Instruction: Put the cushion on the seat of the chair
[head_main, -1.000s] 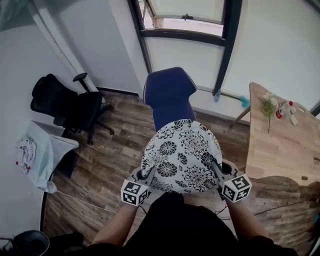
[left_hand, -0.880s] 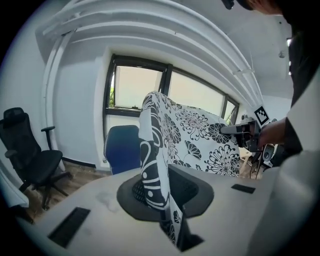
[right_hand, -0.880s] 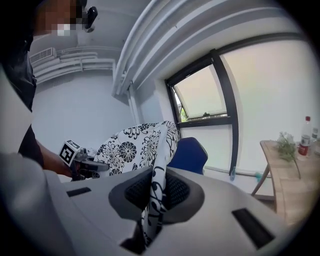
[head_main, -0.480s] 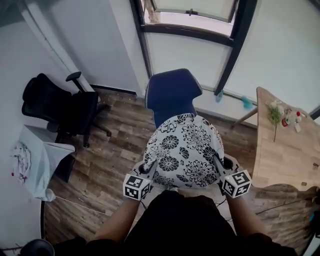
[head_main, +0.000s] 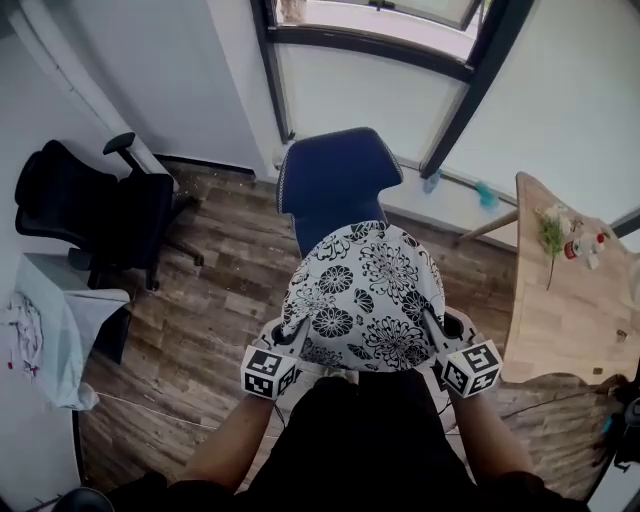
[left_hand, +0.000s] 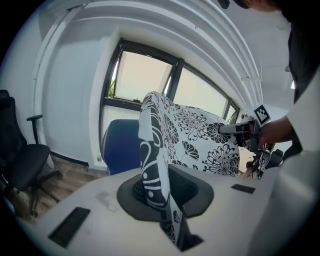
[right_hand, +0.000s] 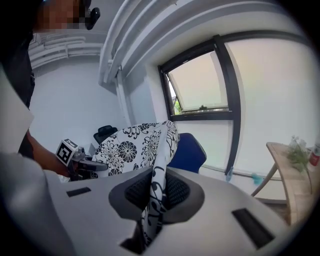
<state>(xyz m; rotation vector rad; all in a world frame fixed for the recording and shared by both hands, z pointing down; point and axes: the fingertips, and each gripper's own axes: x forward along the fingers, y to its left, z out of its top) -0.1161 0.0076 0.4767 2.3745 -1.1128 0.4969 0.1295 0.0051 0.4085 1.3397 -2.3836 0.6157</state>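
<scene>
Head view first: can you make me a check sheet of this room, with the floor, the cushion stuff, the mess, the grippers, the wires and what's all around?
Surface: wooden floor.
Job's things: flowered cushion held in the air in front of the blue chair; not yet on the seat, which is hidden behind it.
Clutter: black office chair; white cloth at the left; plant sprig on the wooden table.
Grippers: left gripper and right gripper each shut on a side edge of the cushion, fingers pinching the fabric.
Cables: thin cable across the floor.
Surroundings: white walls; dark-framed window behind the blue chair.
</scene>
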